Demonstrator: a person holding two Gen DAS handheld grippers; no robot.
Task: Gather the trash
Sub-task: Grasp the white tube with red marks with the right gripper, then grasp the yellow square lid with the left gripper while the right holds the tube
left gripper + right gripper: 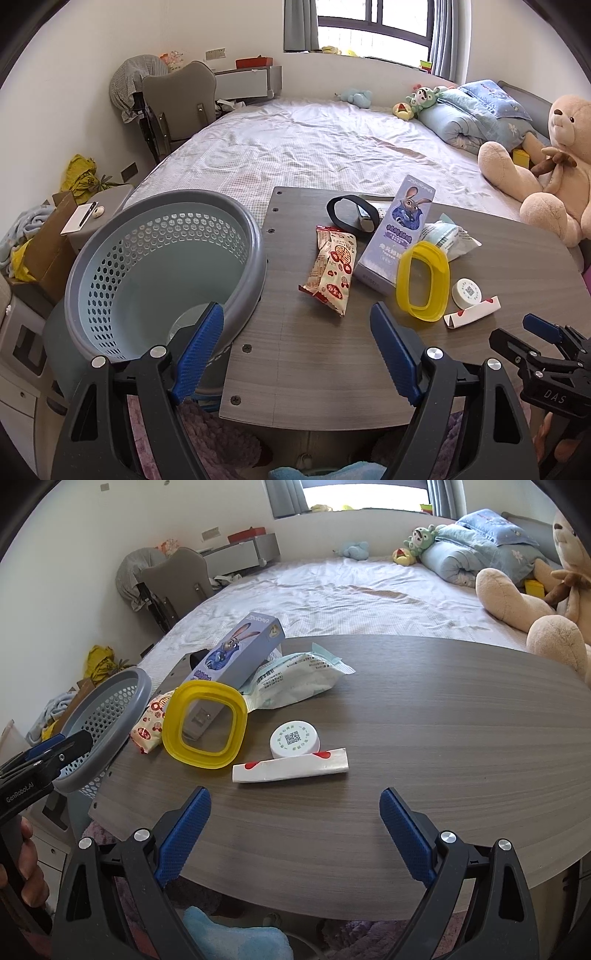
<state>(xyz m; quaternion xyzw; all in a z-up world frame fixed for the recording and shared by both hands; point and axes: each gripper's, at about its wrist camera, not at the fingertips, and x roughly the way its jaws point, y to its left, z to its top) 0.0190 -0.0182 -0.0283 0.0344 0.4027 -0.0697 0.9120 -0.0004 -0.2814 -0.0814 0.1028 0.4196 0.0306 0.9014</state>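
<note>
A grey-rimmed blue mesh bin (162, 273) stands beside the table's left edge; it also shows in the right wrist view (107, 723). On the wooden table (424, 738) lie a red-and-cream snack wrapper (332, 273), a purple rabbit box (395, 236), a yellow lid frame (205, 725), a white wipes pack (299, 679), a white cap (294, 740) and a white folded wrapper (291, 770). My left gripper (297, 328) is open and empty, between the bin and the table's near edge. My right gripper (295, 812) is open and empty, just short of the folded wrapper.
A black band (352, 218) lies at the table's far side. Behind the table is a bed (314, 147) with a large teddy bear (546, 166) and pillows. A chair (177, 107) and clutter stand at the left.
</note>
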